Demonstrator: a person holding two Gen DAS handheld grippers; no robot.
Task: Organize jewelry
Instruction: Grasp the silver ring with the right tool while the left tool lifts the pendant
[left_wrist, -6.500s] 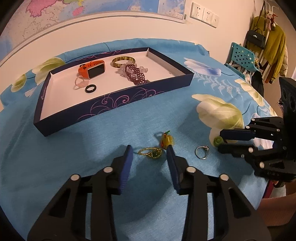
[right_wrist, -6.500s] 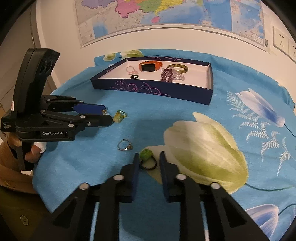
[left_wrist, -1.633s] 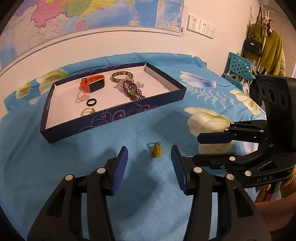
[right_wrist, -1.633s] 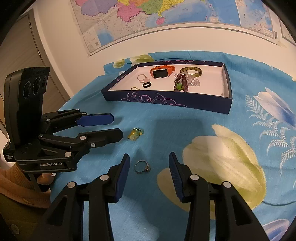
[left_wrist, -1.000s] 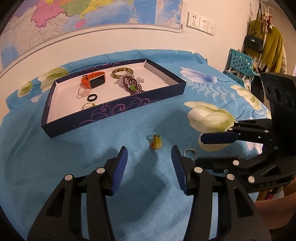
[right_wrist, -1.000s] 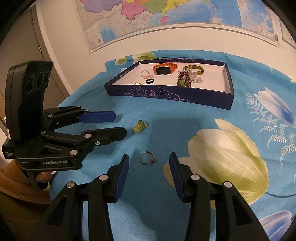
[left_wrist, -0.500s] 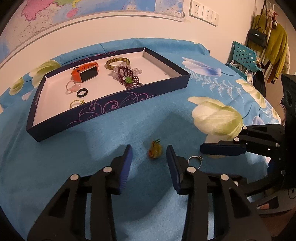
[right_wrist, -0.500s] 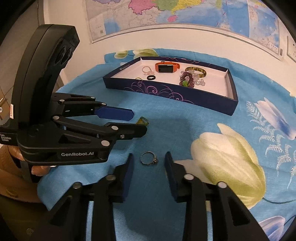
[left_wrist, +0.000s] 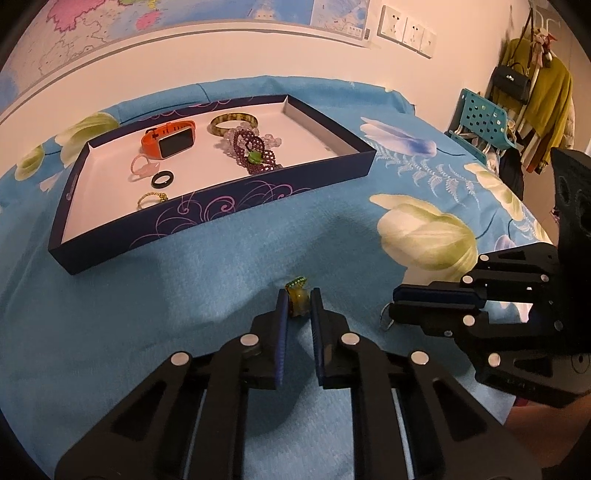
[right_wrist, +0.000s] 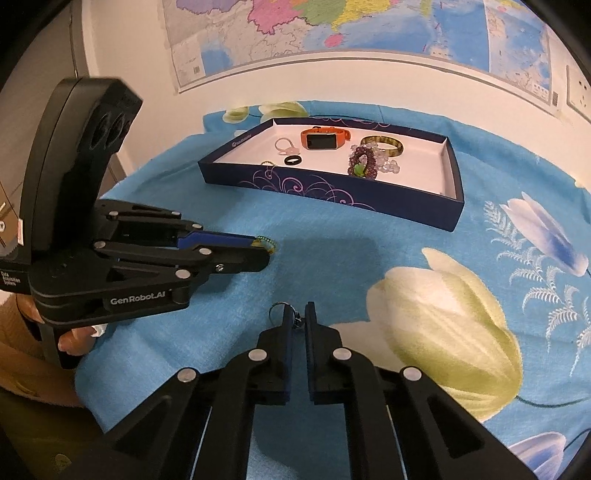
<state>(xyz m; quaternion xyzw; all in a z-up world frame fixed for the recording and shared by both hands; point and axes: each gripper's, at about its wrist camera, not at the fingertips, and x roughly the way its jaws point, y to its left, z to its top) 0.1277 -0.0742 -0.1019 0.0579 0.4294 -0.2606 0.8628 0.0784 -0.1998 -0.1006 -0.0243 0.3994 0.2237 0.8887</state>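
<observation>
A small yellow charm (left_wrist: 297, 304) with a green top lies on the blue floral cloth (left_wrist: 147, 314). My left gripper (left_wrist: 297, 295) is closing on it, and both pads touch its sides. A thin silver ring (right_wrist: 277, 309) sits between the pads of my right gripper (right_wrist: 295, 310), whose jaws are closing to a narrow gap and pinch it; its loop sticks out to the left. Beyond stands the dark blue tray (left_wrist: 221, 214) with an orange watch (left_wrist: 170, 142), a bangle (left_wrist: 232, 122), a purple bead bracelet (left_wrist: 255, 155) and small rings. In the right wrist view the left gripper (right_wrist: 264, 254) is at left.
The tray (right_wrist: 332, 192) stands toward the wall, where a map hangs. A teal chair (left_wrist: 480, 118) and hanging clothes with a bag (left_wrist: 535, 85) are off the table's right side. A hand (right_wrist: 74, 339) holds the left gripper's handle near the cloth's edge.
Both grippers have narrowed from wide open. The left came down around the yellow charm and the right around the silver ring. The tray's contents have not moved over the last second.
</observation>
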